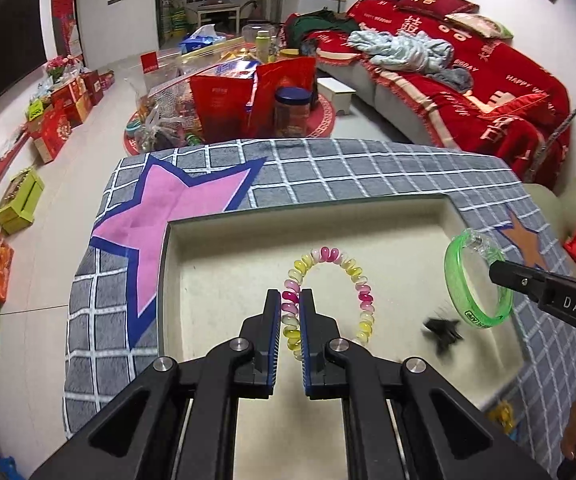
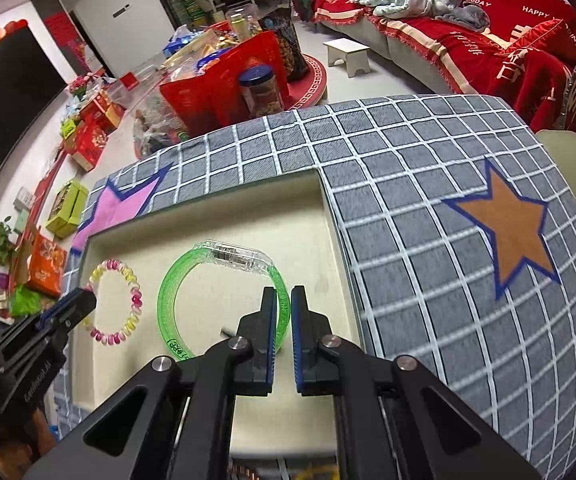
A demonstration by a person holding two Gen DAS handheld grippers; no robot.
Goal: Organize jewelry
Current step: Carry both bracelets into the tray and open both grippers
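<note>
My left gripper is shut on a pink-and-yellow spiral coil bracelet and holds it upright over the cream tray. It also shows in the right wrist view, with the left gripper at its left side. My right gripper is shut on a green translucent bangle with a clear clasp, held over the tray. The bangle also shows in the left wrist view, near the tray's right edge. A small black hair clip lies in the tray.
The tray sits on a grey checked cloth with a pink star and an orange star. Beyond the table edge are red gift bags, boxes on the floor and a red sofa. A yellow item lies beside the tray.
</note>
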